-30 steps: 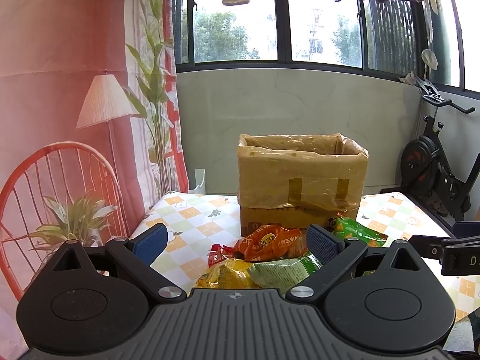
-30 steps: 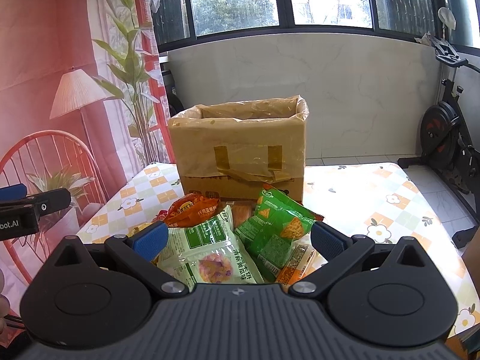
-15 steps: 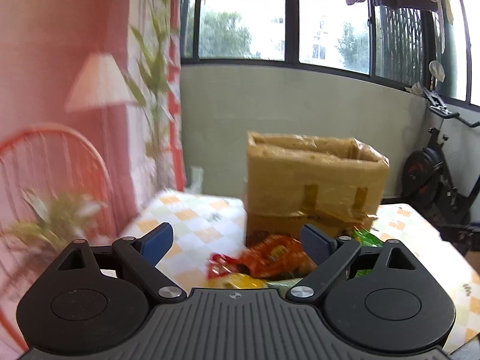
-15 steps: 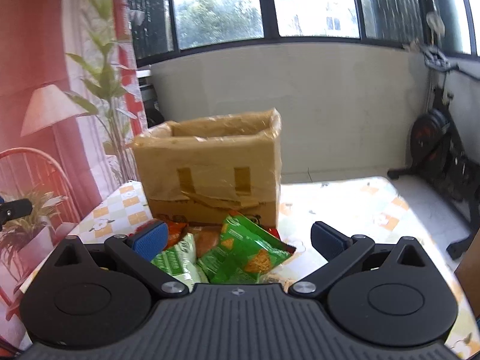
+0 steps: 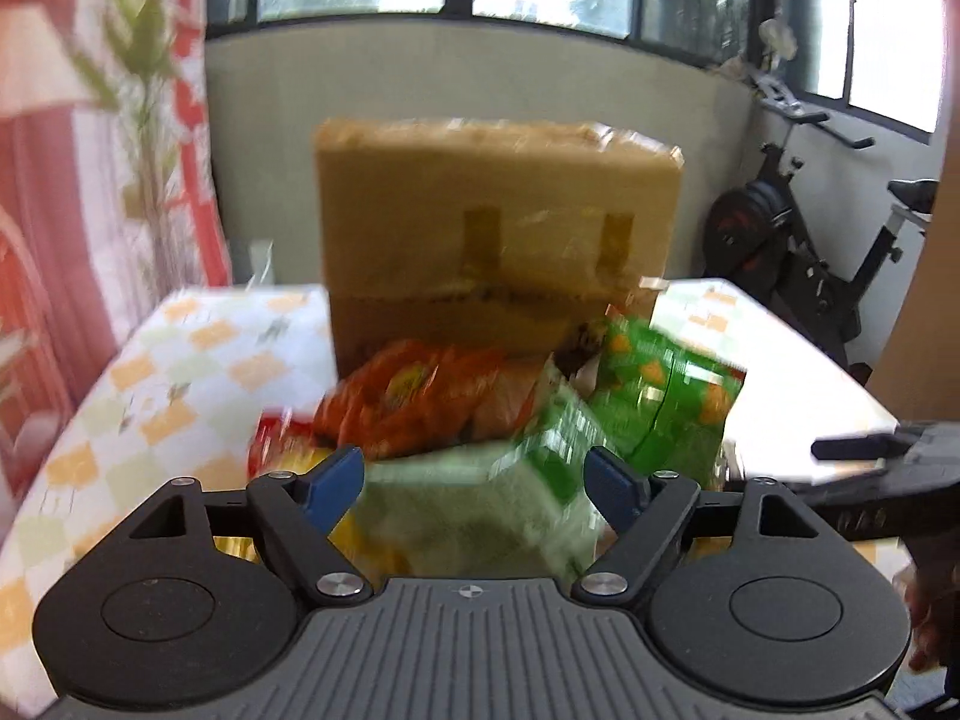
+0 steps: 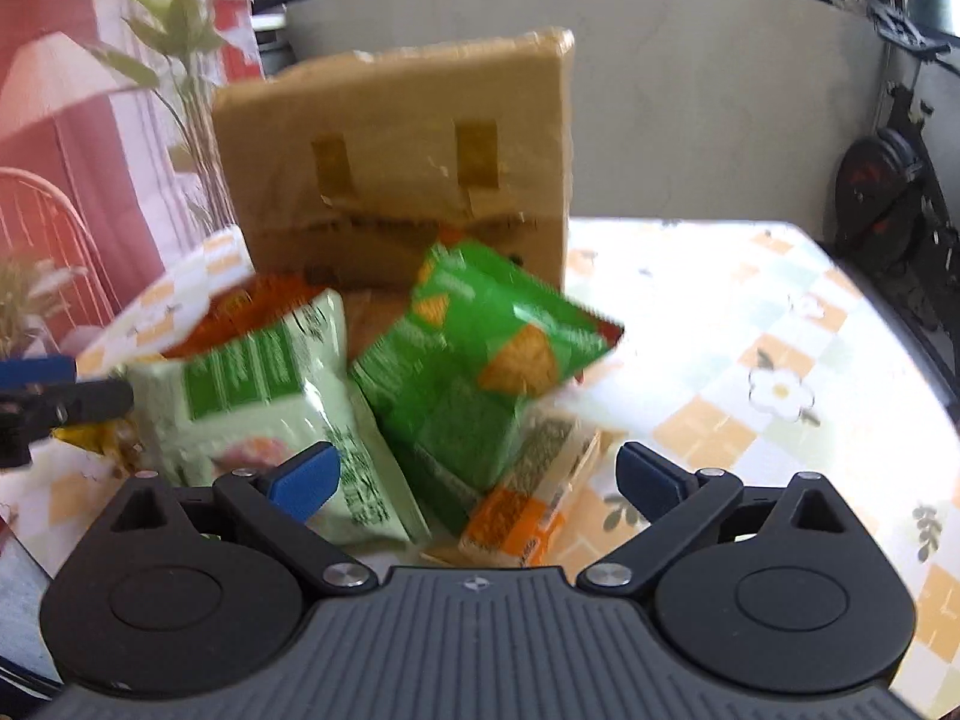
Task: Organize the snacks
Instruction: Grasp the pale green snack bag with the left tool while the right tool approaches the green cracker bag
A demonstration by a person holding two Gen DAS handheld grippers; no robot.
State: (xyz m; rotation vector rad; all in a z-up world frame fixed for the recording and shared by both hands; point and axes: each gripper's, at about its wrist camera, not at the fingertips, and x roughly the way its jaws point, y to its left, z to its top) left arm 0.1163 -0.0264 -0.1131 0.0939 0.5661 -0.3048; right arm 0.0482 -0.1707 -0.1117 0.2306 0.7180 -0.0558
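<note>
A taped cardboard box [image 5: 498, 228] [image 6: 396, 162] stands on the chequered table [image 5: 180, 384] [image 6: 750, 330]. Snack bags are heaped in front of it: an orange bag [image 5: 432, 399] [image 6: 252, 312], a pale green bag [image 5: 474, 498] [image 6: 258, 390], a bright green bag [image 5: 666, 396] [image 6: 480, 348] and an orange-and-white packet [image 6: 528, 504]. My left gripper [image 5: 474, 480] hovers low over the pale green bag, jaws closing, pads clear of it. My right gripper [image 6: 477, 477] is over the bright green bag and the packet, jaws wide and closing, gripping nothing.
The right gripper's finger [image 5: 888, 480] pokes in at the right of the left wrist view; a person's hand shows below it. An exercise bike [image 5: 798, 240] [image 6: 888, 192] stands behind the table's right side. A pink printed backdrop hangs on the left.
Both grippers have sunk and moved in on the snack heap, so bags and box look larger. The left jaws have narrowed; the right jaws only slightly.
</note>
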